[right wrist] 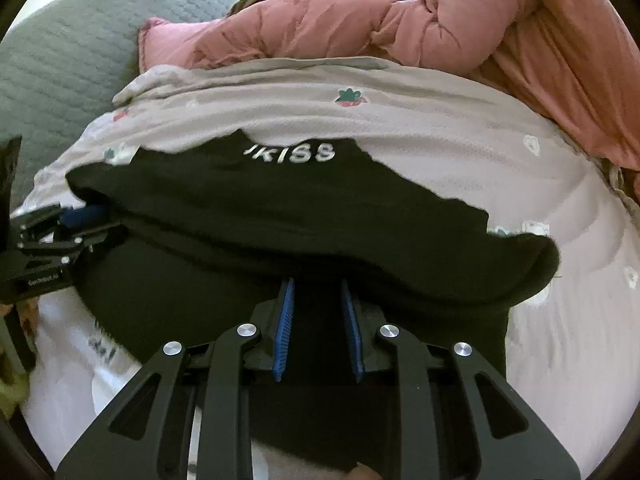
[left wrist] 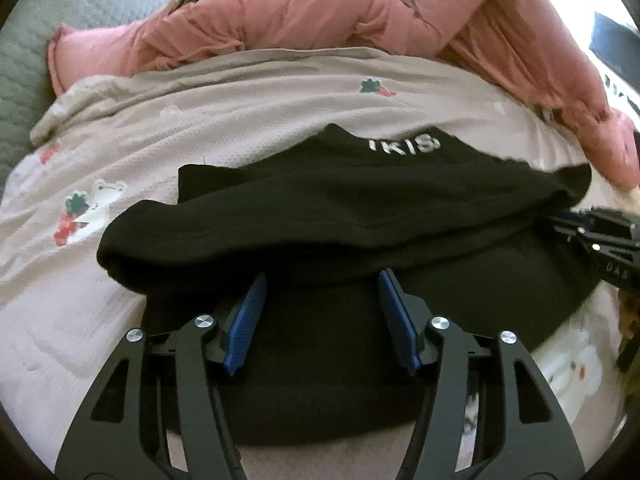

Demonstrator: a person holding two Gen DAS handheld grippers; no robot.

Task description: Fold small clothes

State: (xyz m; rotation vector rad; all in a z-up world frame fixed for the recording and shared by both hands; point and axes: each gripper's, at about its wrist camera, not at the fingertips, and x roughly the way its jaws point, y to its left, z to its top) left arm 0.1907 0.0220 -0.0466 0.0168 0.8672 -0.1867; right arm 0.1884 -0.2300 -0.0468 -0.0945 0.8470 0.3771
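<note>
Folding is partly done: the black garment (left wrist: 344, 216) lies on my bed's printed sheet (left wrist: 248, 120), its far part doubled over toward me in a thick roll, lettering on top. I judge at least one more fold and flattening remain. Behind it, well apart, a pink quilt (left wrist: 304, 20) and grey blanket (right wrist: 72, 56) do not obstruct. My left tongs (left wrist: 322, 280) stand wide apart at the fold; my right tongs (right wrist: 318, 282) stand narrowly apart, gripping nothing.
</note>
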